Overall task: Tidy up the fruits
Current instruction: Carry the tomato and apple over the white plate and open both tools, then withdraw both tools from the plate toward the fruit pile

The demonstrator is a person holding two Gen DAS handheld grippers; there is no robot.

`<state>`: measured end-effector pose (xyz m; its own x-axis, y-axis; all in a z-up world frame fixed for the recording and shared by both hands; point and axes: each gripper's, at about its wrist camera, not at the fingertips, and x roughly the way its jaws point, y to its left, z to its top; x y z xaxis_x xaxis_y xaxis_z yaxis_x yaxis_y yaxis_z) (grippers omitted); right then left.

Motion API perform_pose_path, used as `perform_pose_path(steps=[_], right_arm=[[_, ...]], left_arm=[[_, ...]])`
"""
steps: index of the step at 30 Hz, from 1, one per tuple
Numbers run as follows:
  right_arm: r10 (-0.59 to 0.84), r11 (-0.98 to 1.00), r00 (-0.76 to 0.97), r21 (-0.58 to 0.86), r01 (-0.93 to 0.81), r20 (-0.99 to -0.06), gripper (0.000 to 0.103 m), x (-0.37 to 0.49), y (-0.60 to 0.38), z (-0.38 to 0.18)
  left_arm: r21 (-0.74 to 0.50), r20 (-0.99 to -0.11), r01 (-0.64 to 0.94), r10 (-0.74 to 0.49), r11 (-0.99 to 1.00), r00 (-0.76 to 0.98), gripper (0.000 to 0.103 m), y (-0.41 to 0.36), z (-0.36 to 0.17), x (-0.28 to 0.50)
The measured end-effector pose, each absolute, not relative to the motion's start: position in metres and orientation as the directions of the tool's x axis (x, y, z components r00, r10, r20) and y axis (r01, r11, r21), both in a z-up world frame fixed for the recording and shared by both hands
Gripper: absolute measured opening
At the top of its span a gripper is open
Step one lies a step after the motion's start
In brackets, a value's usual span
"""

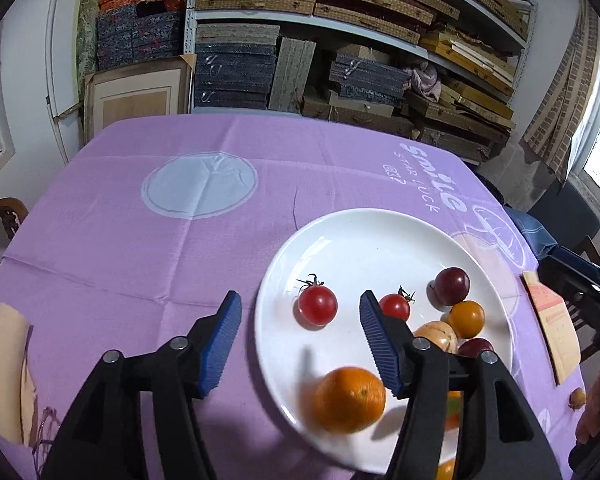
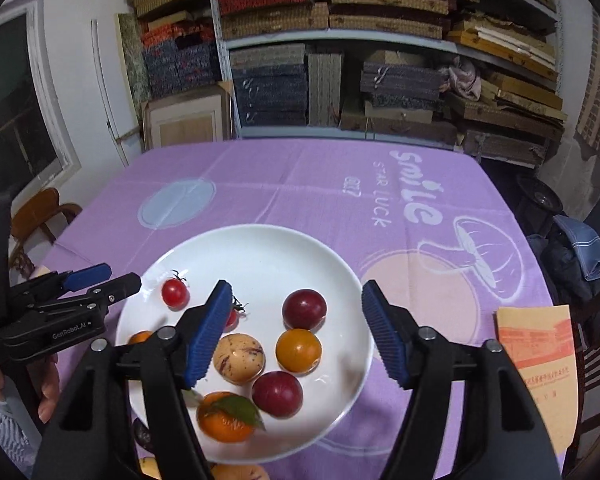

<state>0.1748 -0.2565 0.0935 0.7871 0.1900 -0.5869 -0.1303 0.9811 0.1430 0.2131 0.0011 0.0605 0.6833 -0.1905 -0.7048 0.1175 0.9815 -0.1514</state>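
Note:
A white plate (image 1: 380, 240) (image 2: 260, 248) on the purple tablecloth holds several fruits: two cherry tomatoes (image 1: 317, 304) (image 2: 175, 292), two dark plums (image 2: 304, 309), a small orange fruit (image 2: 298, 350), a speckled beige fruit (image 2: 239, 358) and a leafy tangerine (image 2: 226, 416). An orange (image 1: 350, 399), slightly blurred, is on the plate's near part just below my left gripper (image 1: 300, 316). That gripper is open and empty over the plate's left edge. My right gripper (image 2: 296, 312) is open and empty above the fruits.
A printed paper card (image 2: 540, 360) lies on the cloth right of the plate. A small brown fruit (image 1: 577, 397) lies near it. More fruit (image 2: 236, 472) shows at the near table edge. Wooden chairs (image 2: 40, 216) and stacked shelves (image 2: 380, 60) surround the table.

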Motion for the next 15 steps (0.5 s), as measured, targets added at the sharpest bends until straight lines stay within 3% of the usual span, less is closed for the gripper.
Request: perform_pose_path(steps=[2, 7, 11, 15], right_arm=[[0.174, 0.982, 0.828, 0.155, -0.106, -0.532, 0.087, 0.141, -0.267, 0.098], [0.157, 0.974, 0.859, 0.219, -0.054, -0.487, 0.092, 0.069, -0.291, 0.071], [0.152, 0.949, 0.868, 0.315, 0.005, -0.473, 0.092, 0.033, -0.315, 0.035], [0.114, 0.947, 0.865, 0.317, 0.055, -0.488, 0.092, 0.017, -0.323, 0.013]], left_arm=[[-0.146, -0.687, 0.098, -0.172, 0.984, 0.706, 0.071, 0.009, 0.067, 0.187], [-0.134, -0.691, 0.095, -0.162, 0.986, 0.705, 0.073, 0.010, 0.055, 0.121], [-0.138, -0.719, 0.126, -0.187, 0.982, 0.670, 0.073, -0.007, 0.029, 0.082], [-0.092, -0.725, 0.158, -0.175, 0.983, 0.666, 0.073, -0.034, 0.012, 0.063]])
